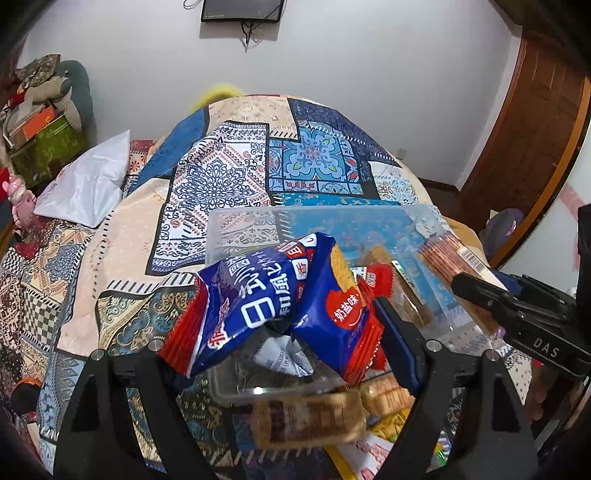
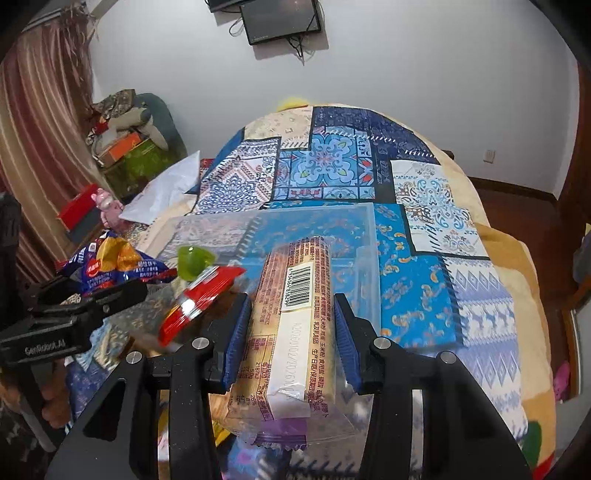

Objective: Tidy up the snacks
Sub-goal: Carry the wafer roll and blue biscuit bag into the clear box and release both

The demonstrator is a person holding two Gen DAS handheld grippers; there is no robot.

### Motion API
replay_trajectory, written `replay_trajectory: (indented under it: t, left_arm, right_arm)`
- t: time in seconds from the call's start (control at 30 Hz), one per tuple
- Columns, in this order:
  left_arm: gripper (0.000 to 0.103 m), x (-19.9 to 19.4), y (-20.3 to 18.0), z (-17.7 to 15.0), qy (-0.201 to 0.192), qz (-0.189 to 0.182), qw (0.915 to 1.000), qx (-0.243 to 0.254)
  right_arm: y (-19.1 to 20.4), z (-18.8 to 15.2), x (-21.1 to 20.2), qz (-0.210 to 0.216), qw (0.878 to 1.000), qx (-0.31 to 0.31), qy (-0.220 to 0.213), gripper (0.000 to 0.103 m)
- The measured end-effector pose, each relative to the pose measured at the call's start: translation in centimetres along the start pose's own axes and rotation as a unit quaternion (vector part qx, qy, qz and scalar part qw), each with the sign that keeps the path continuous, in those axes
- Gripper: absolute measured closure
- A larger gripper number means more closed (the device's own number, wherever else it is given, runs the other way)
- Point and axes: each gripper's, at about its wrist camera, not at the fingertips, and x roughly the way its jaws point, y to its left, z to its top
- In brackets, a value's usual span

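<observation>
Left wrist view: the left gripper (image 1: 284,332) is seen closed on a crinkly blue-and-red foil snack bag (image 1: 280,299), which is pinched across its middle and held up over the near edge of the clear plastic storage box (image 1: 236,225).
Right wrist view: the right gripper (image 2: 291,332) is seen clamped on a long tan-and-white biscuit sleeve with a barcode (image 2: 295,314), both blue pads pressed on its sides, the far end poked over the box's (image 2: 369,236) near rim.
Box spot: parked on the patchwork bedspread in blue, cream and white (image 1: 236,162), pretty much dead centre in front of both grippers.
Inside the box: a small red-wrapped packet (image 1: 376,280) can be made out through the wall, plus some tan biscuit packs, though it's too blurry to count them.
Near the left gripper: a blurred tan cracker pack (image 1: 310,421) is spotted just below the box's front edge.
Off to the side: a white plastic bag (image 1: 85,184) is left lying on the bed, well apart from the box.
On the wall: a dark screen (image 2: 280,18) is mounted up top, cables dangling.
</observation>
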Motion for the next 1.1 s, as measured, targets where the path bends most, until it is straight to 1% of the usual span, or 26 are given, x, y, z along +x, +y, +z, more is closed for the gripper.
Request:
replay_trajectory:
  t: [0.23,0.43,0.57,0.67,0.83,0.97,1.1]
  left_arm:
    - [0.020,2.1,-0.3,0.3,0.009,-0.003,0.9999,0.005]
    - [0.018,2.9,-0.6,0.4,0.008,0.005,0.9999,0.010]
    - [0.016,3.2,-0.6,0.4,0.013,0.008,0.9999,0.008]
    - [0.015,3.1,-0.4,0.3,0.020,0.006,0.9998,0.003]
    - [0.015,2.1,-0.2,0.1,0.027,-0.003,0.9996,-0.009]
    - [0.014,0.7,-0.1,0.0,0.024,-0.004,0.9996,-0.015]
    - [0.014,-0.8,-0.1,-0.4,0.023,0.003,0.9997,-0.010]
  right_arm:
    - [-0.1,0.7,2.3,-0.003,1.000,-0.003,0.011,0.062]
    - [0.2,0.7,3.7,-0.008,1.000,-0.009,0.021,0.062]
    - [0.1,0.6,4.3,-0.010,0.999,-0.012,0.031,0.061]
    - [-0.2,0.7,3.9,-0.007,0.999,-0.005,0.038,0.060]
    - [-0.1,0.4,3.2,-0.012,0.999,-0.015,0.041,0.053]
    - [0.1,0.0,1.6,-0.013,0.999,-0.020,0.034,0.046]
    - [0.3,-0.3,0.0,-0.006,0.999,-0.022,0.026,0.046]
